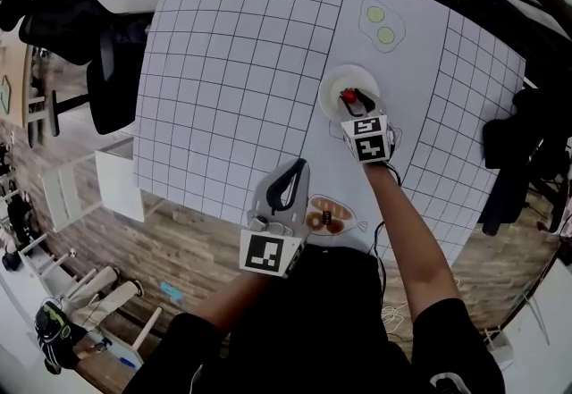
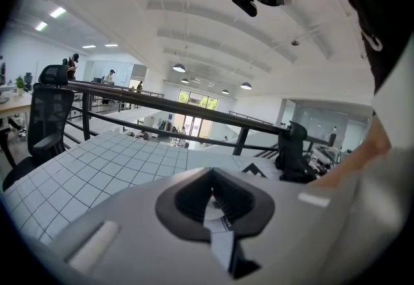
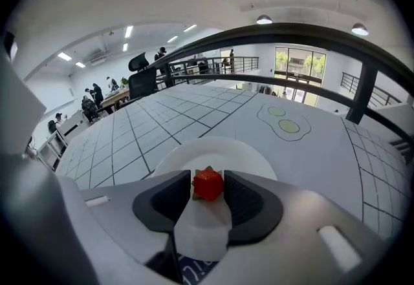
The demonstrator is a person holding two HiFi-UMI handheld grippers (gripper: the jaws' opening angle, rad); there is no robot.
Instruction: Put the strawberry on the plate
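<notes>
A small red strawberry [image 1: 349, 97] [image 3: 208, 184] sits on the white plate [image 1: 334, 82] [image 3: 194, 151] at the right middle of the gridded table. My right gripper [image 1: 355, 104] [image 3: 208, 192] reaches over the plate's near rim. Its jaws stand on either side of the berry, with a thin gap showing on the left side. My left gripper [image 1: 288, 185] [image 2: 217, 206] hovers near the table's front edge, pointing across the table. Its dark jaws are together with nothing between them.
A picture with two green discs [image 1: 382, 24] [image 3: 284, 121] lies beyond the plate. A second picture with brown shapes [image 1: 329, 216] lies by the front edge. A black office chair [image 1: 112, 71] stands left of the table, and a dark railing [image 3: 284, 41] runs along the far side.
</notes>
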